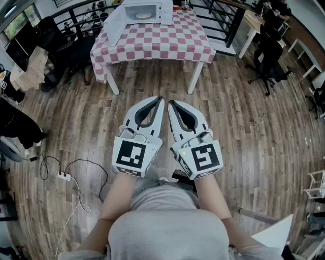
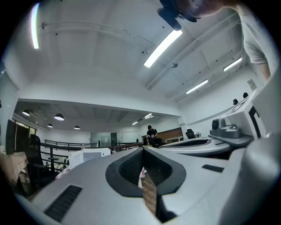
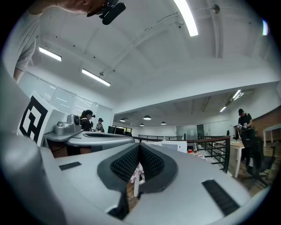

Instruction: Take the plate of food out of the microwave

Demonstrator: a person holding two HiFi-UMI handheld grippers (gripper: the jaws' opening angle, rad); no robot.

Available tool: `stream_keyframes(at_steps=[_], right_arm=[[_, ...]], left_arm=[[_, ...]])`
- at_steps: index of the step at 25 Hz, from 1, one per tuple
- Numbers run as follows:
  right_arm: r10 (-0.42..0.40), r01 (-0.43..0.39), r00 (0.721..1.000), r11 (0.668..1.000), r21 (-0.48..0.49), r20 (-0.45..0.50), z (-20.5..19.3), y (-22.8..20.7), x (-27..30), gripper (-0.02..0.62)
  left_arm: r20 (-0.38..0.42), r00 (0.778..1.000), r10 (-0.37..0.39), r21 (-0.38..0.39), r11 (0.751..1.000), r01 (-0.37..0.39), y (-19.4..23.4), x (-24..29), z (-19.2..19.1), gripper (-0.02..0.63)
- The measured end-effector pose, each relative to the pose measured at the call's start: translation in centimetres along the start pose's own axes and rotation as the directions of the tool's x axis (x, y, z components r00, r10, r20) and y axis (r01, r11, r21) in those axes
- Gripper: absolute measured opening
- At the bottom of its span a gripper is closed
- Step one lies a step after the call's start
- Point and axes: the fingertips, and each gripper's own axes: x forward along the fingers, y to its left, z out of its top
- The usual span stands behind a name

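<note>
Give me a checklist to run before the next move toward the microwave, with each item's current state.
1. Microwave door open: ok, it is swung out to the left.
2. Plate visible inside: ok; food on it: cannot tell, too small.
3. Left gripper empty: ok, jaws together on nothing.
4. Right gripper empty: ok, jaws together on nothing.
5. Grippers opened for a grasp: not ok, both shut.
6. Table within reach: not ok, a stretch of wooden floor lies between it and the grippers.
</note>
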Motion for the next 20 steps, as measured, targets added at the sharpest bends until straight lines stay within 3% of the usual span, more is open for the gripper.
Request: stream_keyframes(at_steps=[9,20], right_arm=[[-0.015,0.015,1.000,1.000,-0.011,-0.020,-0.6,-2.6,1.5,0.026],[-0.024,0.026,0.999,0.997,0.070,-0.026,-2.8,-6.2,7.4,0.026]], left_arm=[[-0.005,1.000,-0.019,-0.009,1.000,0.019,0.6,3.0,-0.5,-0.002],[-0.038,0.999,-0.022,-0.055,0.998,0.020,5.9,8.5,-3.4,-0.002]])
